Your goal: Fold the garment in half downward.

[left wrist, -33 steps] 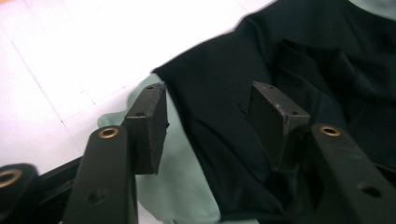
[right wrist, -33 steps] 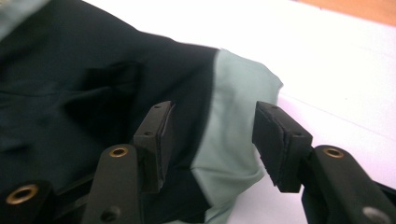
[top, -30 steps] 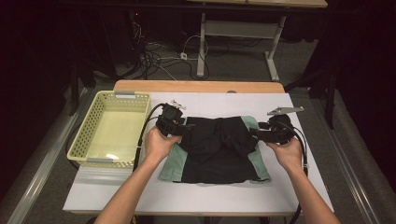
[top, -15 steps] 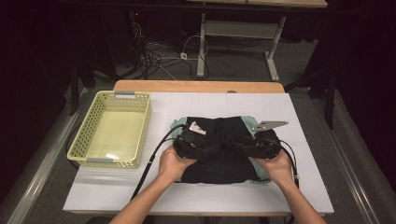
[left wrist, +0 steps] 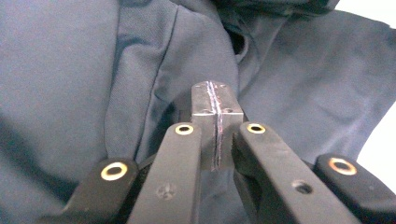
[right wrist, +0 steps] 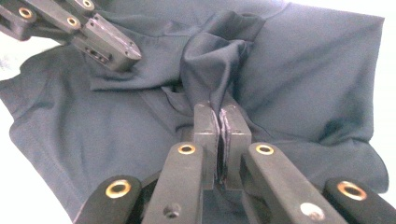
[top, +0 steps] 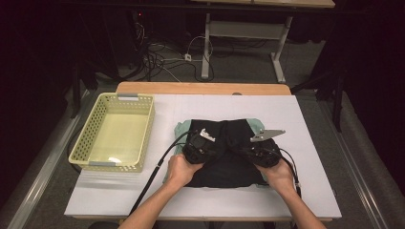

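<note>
Right gripper view shows my right gripper (right wrist: 218,126) clenched on a fold of dark garment (right wrist: 289,84); my left gripper (left wrist: 215,116), just closed, pinches it too.

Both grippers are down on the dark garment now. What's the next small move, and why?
Probably lift both grippers slightly and together. The left gripper and right gripper have just closed; the right pinches a raised fold of the dark garment, the left sits shut against the cloth. A small lift would show whether both grips hold before folding.

Both claws drawn together mid-garment (top: 229,143), jaws just closed, fabric bunched
</note>
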Demonstrator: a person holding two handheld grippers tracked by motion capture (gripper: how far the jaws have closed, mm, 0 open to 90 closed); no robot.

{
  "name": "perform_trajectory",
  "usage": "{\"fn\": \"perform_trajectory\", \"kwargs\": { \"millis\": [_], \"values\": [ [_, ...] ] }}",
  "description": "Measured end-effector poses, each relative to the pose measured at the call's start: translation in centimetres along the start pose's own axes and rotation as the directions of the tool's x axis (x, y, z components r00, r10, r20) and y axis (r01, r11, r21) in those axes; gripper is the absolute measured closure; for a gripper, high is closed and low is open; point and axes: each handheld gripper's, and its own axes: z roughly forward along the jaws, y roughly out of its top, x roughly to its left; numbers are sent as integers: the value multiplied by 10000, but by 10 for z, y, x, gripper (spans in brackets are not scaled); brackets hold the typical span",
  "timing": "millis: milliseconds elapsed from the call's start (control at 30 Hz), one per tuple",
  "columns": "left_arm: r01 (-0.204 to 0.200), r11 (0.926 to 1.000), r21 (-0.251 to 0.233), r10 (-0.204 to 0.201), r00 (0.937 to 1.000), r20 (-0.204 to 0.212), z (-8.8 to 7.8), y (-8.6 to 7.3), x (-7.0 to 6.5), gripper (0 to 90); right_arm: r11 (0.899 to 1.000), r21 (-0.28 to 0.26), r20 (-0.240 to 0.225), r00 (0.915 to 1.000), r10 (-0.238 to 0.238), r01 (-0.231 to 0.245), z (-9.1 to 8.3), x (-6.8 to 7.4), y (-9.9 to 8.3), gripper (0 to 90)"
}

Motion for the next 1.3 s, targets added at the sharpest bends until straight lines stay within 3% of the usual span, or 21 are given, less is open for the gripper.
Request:
{"fn": "perform_trajectory", "kwargs": {
  "millis": [233,267,300,367,433,533,567,633,733,833,1033,1167,1300],
  "values": [
    [-118,9997,-190,118,9999,29,-12,-6,-1,875,9997,-228,-73,9999,81,-83,-12,-2,-10,876],
    [-121,9997,-211,119,9999,-85,-11,-5,-3,845,9996,-256,-54,9999,116,-117,-13,-3,-12,876],
    [-46,9999,-151,44,9999,-153,-9,-5,-4,717,9995,-290,-35,9999,148,-149,-13,-4,-13,875],
    [-43,10000,-78,42,9998,-217,-3,-4,-5,606,9990,-356,-38,9997,256,-257,-13,-5,-14,875],
    [-5,10000,72,6,9997,-232,5,-3,-6,542,9986,-418,-28,9995,322,-323,-14,-7,-14,875],
    [-98,9994,337,106,9997,-240,14,-3,-7,522,9981,-460,-41,9992,410,-412,-14,-8,-14,875],
    [-103,9991,411,114,9996,-273,17,-3,-8,543,9982,-434,-34,9991,420,-421,-14,-8,-14,875],
    [-320,9986,410,340,9982,-487,18,-3,-7,670,9980,-430,-49,9990,451,-453,-14,-8,-15,875],
    [-138,9988,470,148,9997,-217,16,-2,-3,855,9981,-431,-75,9990,435,-438,-14,-7,-16,875],
    [-238,9991,342,240,9997,-76,7,-4,-5,864,9984,-410,-96,9992,391,-395,-16,-7,-19,875],
    [-419,9987,-291,429,9985,337,-27,-20,-8,863,9980,-434,-152,9988,455,-461,-23,-7,-29,873],
    [-659,9971,-376,670,9973,313,-44,-40,-12,863,9983,-317,-75,9988,482,-484,-28,-7,-43,872],
    [-766,9970,-137,766,9970,45,-51,-59,-10,862,9977,-162,27,9978,663,-662,-35,-10,-58,871]
  ]
}}
